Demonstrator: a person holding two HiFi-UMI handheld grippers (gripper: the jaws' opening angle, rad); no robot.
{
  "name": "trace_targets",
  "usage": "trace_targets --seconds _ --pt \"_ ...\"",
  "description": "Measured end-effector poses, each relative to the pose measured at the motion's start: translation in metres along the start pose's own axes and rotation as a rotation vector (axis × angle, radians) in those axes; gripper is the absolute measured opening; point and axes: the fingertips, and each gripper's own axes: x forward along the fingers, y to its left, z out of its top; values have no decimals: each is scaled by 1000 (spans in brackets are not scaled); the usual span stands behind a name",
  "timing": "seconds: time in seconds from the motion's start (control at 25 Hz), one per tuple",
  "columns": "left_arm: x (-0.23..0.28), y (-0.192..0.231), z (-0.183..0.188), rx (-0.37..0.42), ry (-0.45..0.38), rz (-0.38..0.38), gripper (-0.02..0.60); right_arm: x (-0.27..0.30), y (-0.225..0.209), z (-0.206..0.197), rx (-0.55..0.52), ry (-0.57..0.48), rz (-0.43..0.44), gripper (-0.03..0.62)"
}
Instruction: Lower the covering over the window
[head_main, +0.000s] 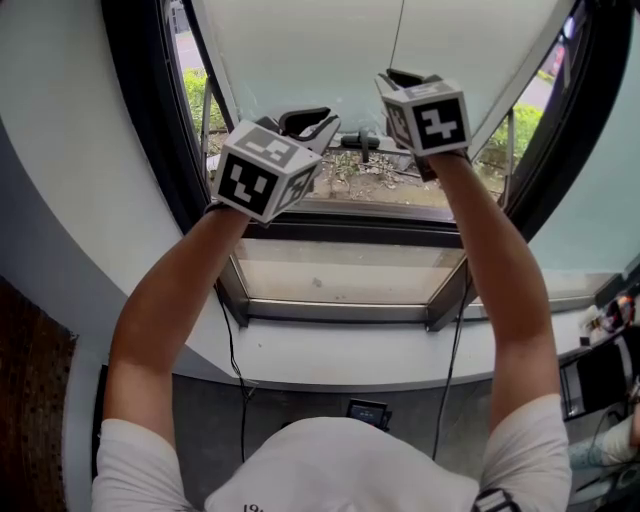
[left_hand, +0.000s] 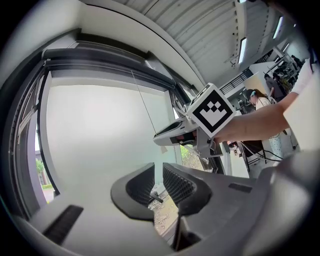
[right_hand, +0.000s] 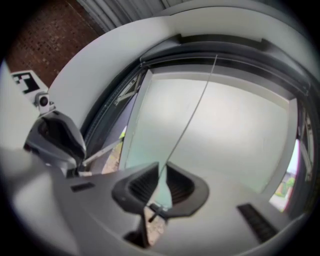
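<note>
Left gripper (head_main: 308, 122) before the blind (head_main: 300, 50): fingers narrow, empty. Right gripper (head_main: 402, 78): fingers narrow, loosely around the cord (head_main: 398, 35).

The blind (head_main: 330, 50) is cut off by the top edge, above the fingers (head_main: 306, 122). Blur in the right gripper view hides whether its fingers (right_hand: 182, 184) press the cord (right_hand: 192, 107) between them.

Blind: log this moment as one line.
blind partly down | cord inside right claw, not pinched | left claw narrowly open, empty
</note>
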Motion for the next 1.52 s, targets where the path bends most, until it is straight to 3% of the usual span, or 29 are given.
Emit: trace_targets --seconds 0.12,0.32,0.68,1.2,1.52 --pt "-2 1 -1 5 4 -1 55 -3 -1 1 -31 -8 -24 27" --pt "-1 2 -1 8 9 1 55 -4 -2 -9 -131 41 -42 21" --pt "-2 0 -3 43 15 3 55 -11 14 -7 -476 95 -90 21" --pt "-5 2 -5 116 48 36 55 -18 19 -25 -963 355 -105 21" --pt "-8 2 5 189 40 62 55 -16 24 -51 -1035 414 -81 21"
